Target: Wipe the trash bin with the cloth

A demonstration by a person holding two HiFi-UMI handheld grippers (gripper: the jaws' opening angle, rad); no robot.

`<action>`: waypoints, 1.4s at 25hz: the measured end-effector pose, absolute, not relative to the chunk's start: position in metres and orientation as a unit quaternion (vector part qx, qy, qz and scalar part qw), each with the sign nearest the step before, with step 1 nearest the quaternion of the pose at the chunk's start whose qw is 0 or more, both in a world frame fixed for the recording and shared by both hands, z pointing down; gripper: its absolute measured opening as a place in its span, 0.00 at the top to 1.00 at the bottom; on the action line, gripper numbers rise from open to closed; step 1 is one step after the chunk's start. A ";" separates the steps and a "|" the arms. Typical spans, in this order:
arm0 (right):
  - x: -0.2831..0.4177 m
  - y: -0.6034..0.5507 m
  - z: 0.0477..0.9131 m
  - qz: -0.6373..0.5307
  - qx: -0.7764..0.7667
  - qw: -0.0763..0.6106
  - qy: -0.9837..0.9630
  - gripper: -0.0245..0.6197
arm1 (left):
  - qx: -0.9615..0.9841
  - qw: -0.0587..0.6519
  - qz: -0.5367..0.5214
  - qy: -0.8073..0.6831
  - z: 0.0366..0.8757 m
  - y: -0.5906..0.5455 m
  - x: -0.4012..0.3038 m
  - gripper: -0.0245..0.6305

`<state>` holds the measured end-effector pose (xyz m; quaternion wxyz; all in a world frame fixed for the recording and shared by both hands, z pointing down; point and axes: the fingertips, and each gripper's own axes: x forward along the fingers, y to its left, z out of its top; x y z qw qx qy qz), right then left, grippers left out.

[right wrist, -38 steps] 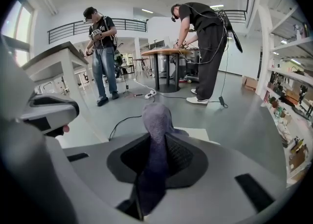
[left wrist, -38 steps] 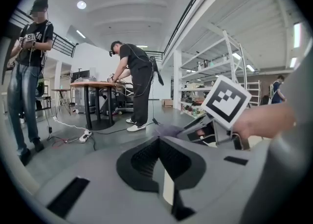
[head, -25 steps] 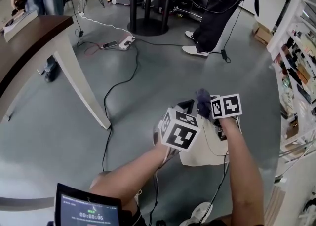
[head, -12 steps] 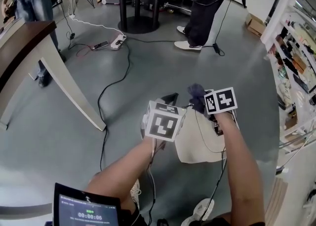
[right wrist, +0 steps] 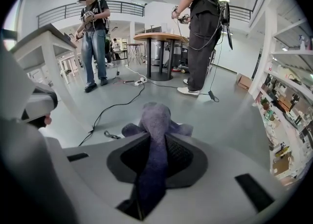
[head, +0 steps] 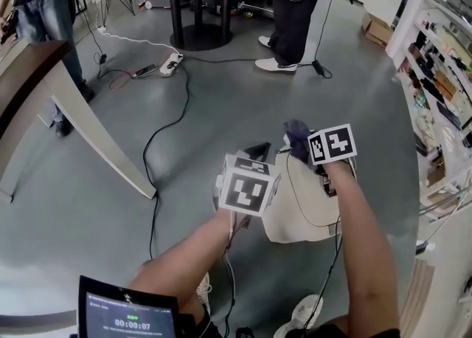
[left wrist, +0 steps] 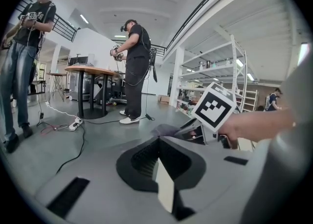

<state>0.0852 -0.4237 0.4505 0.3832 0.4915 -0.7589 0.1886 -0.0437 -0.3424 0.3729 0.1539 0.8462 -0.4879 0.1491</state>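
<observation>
The cream-white trash bin stands on the grey floor right below both grippers. My left gripper is at the bin's left edge. In the left gripper view that gripper is shut on a thin cream strip, which looks like the bin's rim. My right gripper is over the bin's far edge, shut on the purple cloth. In the right gripper view the cloth runs between the jaws of the right gripper and bunches out past the tips.
Black cables and a white power strip lie on the floor to the left. A slanted table leg stands at left, and a round table base and a standing person are beyond. Shelves line the right side. A timer tablet is at the bottom.
Both grippers stay at the bin with the cloth still held. The left gripper's cube has shifted slightly left and the right one slightly up in the head view.
</observation>
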 end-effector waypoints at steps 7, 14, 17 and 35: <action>0.099 -0.428 0.446 0.184 0.503 0.390 -0.749 0.84 | 0.853 0.160 0.152 -0.473 0.368 -0.338 -0.030 0.96; 0.118 -0.431 0.443 0.164 0.513 0.416 -0.732 0.84 | 0.857 0.159 0.144 -0.469 0.354 -0.336 -0.020 0.96; 0.129 -0.431 0.443 0.164 0.520 0.416 -0.728 0.84 | 0.859 0.169 0.138 -0.463 0.355 -0.334 -0.011 0.96; 0.201 -0.433 0.451 0.165 0.543 0.415 -0.711 0.84 | 0.872 0.143 0.167 -0.437 0.378 -0.335 0.038 0.96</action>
